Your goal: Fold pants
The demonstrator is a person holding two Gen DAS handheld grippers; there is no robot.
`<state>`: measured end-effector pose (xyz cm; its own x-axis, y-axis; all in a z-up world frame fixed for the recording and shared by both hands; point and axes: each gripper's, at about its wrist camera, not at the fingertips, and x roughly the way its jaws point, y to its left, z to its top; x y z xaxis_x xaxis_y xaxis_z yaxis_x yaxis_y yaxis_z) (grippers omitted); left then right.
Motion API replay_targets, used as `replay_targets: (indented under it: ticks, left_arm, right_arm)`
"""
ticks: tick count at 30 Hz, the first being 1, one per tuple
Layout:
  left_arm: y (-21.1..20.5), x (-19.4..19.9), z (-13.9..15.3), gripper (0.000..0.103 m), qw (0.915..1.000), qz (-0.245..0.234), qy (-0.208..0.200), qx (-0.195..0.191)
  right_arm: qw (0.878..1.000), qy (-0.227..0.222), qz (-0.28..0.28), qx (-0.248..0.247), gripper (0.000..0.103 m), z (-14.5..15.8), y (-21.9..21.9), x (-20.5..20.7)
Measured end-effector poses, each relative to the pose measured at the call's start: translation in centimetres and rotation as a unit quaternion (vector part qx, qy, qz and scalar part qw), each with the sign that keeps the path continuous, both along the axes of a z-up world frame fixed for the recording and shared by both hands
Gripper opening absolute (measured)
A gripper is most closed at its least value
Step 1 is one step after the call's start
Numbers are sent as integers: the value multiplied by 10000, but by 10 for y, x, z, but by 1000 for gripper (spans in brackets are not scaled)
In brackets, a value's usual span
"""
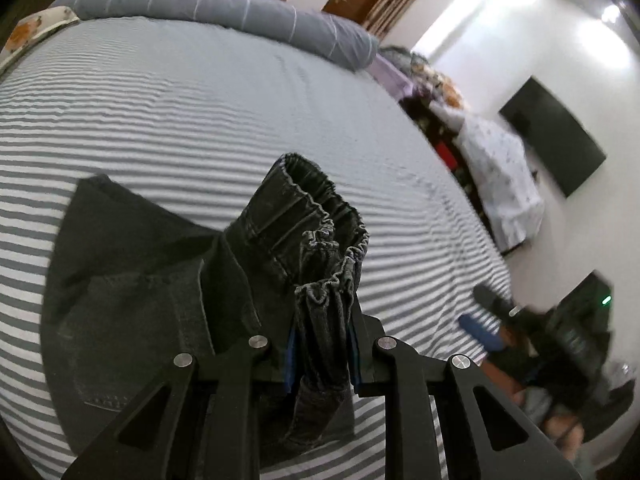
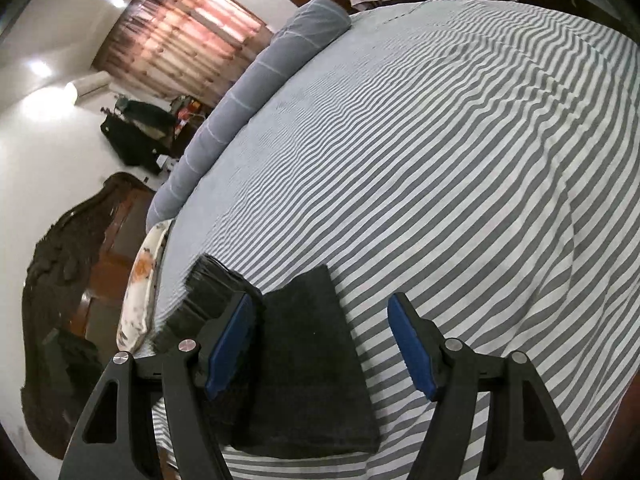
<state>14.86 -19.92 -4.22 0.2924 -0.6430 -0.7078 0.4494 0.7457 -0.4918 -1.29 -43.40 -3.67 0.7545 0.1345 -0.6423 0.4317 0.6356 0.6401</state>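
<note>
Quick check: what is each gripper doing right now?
Left gripper: shut on the waistband of the dark pants.
Right gripper: open, holding nothing, above the pants.

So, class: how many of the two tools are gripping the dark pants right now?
1. The left tool is clamped on the bunched waistband of the pants. The right tool is open above the folded part, gripping nothing.

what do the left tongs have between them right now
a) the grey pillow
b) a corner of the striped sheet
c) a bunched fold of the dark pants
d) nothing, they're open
c: the left tongs are clamped on a gathered bunch of the dark pants, lifting it off the striped sheet.
</note>
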Motion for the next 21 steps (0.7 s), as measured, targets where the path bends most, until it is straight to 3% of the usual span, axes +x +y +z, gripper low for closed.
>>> replay_targets:
  ticks: [7, 10, 13, 16, 21]
  left_arm:
    - [-29, -18, -20, 22, 9974, -253, -186, 642]
    - [-34, -24, -30, 29, 9964, -389, -7, 758]
    - [-38, -33, -31, 38, 9961, -539, 129, 688]
    - [-39, -40, -23, 39, 9960, -717, 130, 509]
    - [-16, -44, -6, 41, 9953, -635, -326, 659]
  right_arm:
    - [9999, -23, -70, 120, 69, -3, -11, -2]
    - [9999, -48, -58, 98, 69, -1, -12, -1]
    - [9999, -55, -68, 77, 69, 0, -17, -2]
    - [9999, -43, -54, 80, 69, -1, -17, -2]
    - [9997, 53, 195, 132, 69, -6, -4, 6]
